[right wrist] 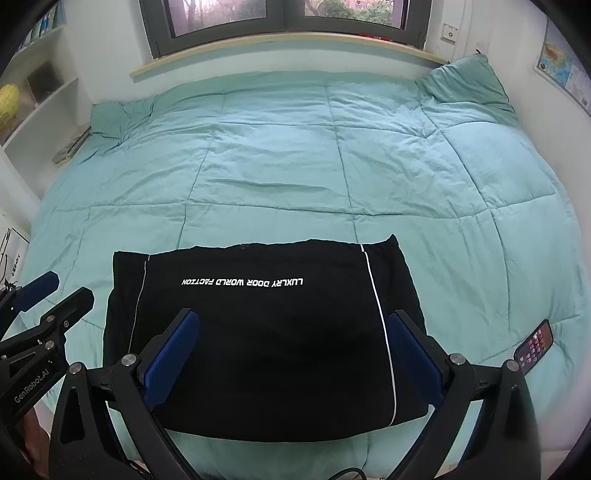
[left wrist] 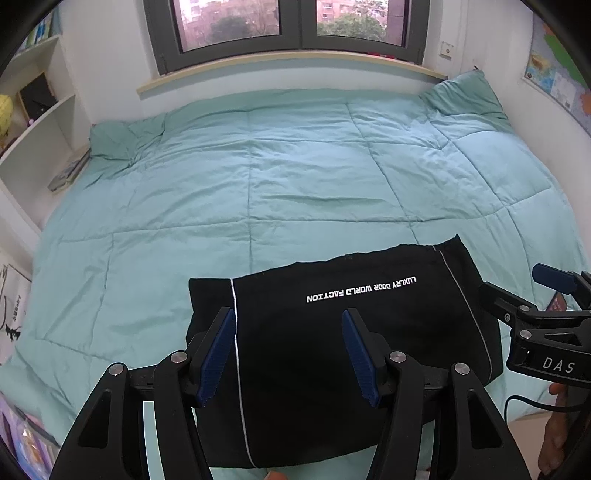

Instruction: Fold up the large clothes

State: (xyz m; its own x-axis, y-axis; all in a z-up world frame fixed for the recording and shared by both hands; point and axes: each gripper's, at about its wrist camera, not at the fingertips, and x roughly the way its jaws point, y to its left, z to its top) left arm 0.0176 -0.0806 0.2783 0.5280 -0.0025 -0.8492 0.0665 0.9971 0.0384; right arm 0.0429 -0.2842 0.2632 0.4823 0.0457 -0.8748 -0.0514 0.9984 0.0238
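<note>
Closest in, the left gripper [left wrist: 289, 354] hangs tilted downward over the near half of the folded black garment [left wrist: 332, 332], its blue-padded fingers [left wrist: 218, 354] spread apart with nothing pinched between them. The right gripper [right wrist: 295, 354] takes the same downward slant beside it, released too, pads wide over the cloth and not pressing it; its side reads "DAS" in the left wrist view, while the left one's body reads "GenRobot.AI" in the right wrist view. A hand [left wrist: 554, 435] shows at the lower right edge of the left view. The garment lies flat near the bed's front edge, folded into a rough rectangle with thin white piping down both sides and white lettering, upside down from here: "LUXLRY DOOR WORLD FACTION". Just right of it a smartphone [right wrist: 533, 350] rests on the teal quilt [right wrist: 295, 166], screen lit. Farther back sit a teal pillow [right wrist: 465, 81], white shelves [right wrist: 44, 122], a wall map [right wrist: 561, 62] and the window [right wrist: 284, 18].
</note>
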